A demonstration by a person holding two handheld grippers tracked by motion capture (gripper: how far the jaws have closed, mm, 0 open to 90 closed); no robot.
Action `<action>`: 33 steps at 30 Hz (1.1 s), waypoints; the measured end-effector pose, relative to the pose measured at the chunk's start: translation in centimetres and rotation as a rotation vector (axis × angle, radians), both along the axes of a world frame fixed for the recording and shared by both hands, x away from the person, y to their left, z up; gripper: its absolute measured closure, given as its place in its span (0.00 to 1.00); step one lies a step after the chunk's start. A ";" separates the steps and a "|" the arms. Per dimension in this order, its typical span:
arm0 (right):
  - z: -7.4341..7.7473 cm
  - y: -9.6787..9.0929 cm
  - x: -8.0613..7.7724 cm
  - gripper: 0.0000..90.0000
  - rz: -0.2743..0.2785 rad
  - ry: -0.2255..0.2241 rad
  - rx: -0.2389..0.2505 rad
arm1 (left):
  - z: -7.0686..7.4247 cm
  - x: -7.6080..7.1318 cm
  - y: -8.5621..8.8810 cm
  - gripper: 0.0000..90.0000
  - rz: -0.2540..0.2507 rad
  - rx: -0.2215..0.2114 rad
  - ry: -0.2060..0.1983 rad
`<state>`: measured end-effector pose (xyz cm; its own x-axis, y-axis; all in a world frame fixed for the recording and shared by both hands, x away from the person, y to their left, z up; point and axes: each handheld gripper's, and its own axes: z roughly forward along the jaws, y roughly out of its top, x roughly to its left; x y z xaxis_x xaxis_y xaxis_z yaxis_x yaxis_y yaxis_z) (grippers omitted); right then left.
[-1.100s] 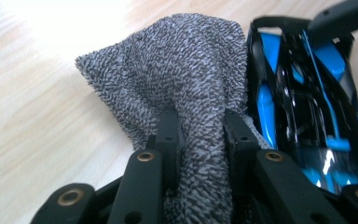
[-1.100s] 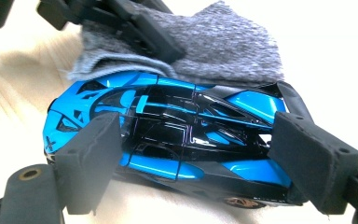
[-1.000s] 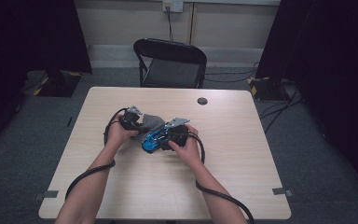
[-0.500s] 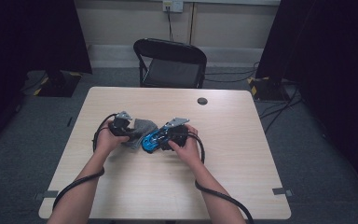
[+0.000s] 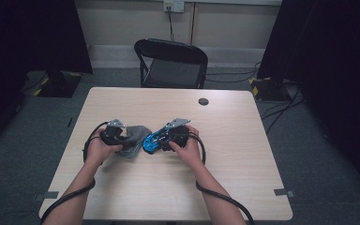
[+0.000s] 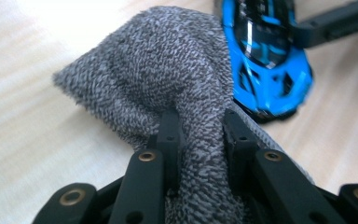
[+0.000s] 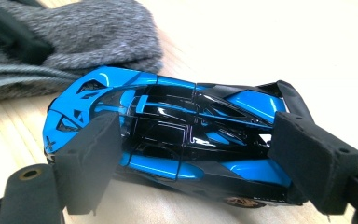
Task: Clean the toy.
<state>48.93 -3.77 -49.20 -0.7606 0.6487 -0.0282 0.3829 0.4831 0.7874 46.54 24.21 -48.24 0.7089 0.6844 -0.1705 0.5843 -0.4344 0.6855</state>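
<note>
While left gripper [image 6: 198, 128] pinches grey cloth [image 6: 158, 70], right gripper [image 7: 198, 165] (wide) clamps blue car [image 7: 168, 135].

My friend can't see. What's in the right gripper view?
A shiny blue and black toy car sits on a pale wooden table, gripped between two black jaws. A fuzzy grey cloth lies just behind it.

No lettering, brand or number reads anywhere on the blue toy car [image 7: 168, 135], low in the frame. The grey cloth [image 6: 168, 84] up top carries no label either.
</note>
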 end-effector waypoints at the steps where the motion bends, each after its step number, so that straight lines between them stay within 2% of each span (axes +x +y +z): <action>1: 0.0 0.0 0.0 0.18 0.000 0.001 0.000 | 0.0 -0.3 0.1 0.81 0.000 -0.001 0.003; 14: -0.1 -0.1 0.0 0.18 0.004 -0.006 0.009 | 0.3 -3.7 2.2 0.81 0.008 -0.029 0.041; 17: -0.2 -0.1 -0.1 0.18 0.004 -0.012 0.015 | 0.6 -4.0 2.8 0.81 0.027 -0.033 0.029; 19: -0.2 -0.1 -0.1 0.18 0.004 -0.011 0.014 | 0.9 -4.0 3.2 0.82 0.057 -0.051 0.004; 22: -0.2 -0.1 0.0 0.18 0.005 -0.011 0.014 | 1.7 -3.2 3.7 0.81 0.100 -0.061 -0.039; 25: -0.2 -0.2 -0.1 0.18 0.004 -0.015 0.022 | 2.3 -1.9 3.5 0.81 0.123 -0.062 -0.065; 27: -0.3 -0.2 -0.1 0.18 0.005 -0.019 0.025 | 2.6 -0.9 3.1 0.81 0.129 -0.054 -0.073; 28: -0.3 -0.2 -0.1 0.18 0.006 -0.018 0.026 | 2.7 0.4 2.3 0.81 0.121 -0.030 -0.081; 29: -0.3 -0.2 -0.1 0.18 0.006 -0.018 0.026 | 2.7 0.4 2.3 0.81 0.121 -0.030 -0.081; 32: -0.3 -0.2 -0.1 0.18 0.006 -0.018 0.025 | 2.7 2.3 1.1 0.81 0.113 -0.046 -0.086; 33: -0.3 -0.2 -0.1 0.18 0.006 -0.018 0.025 | 2.6 2.9 0.6 0.81 0.107 -0.031 -0.084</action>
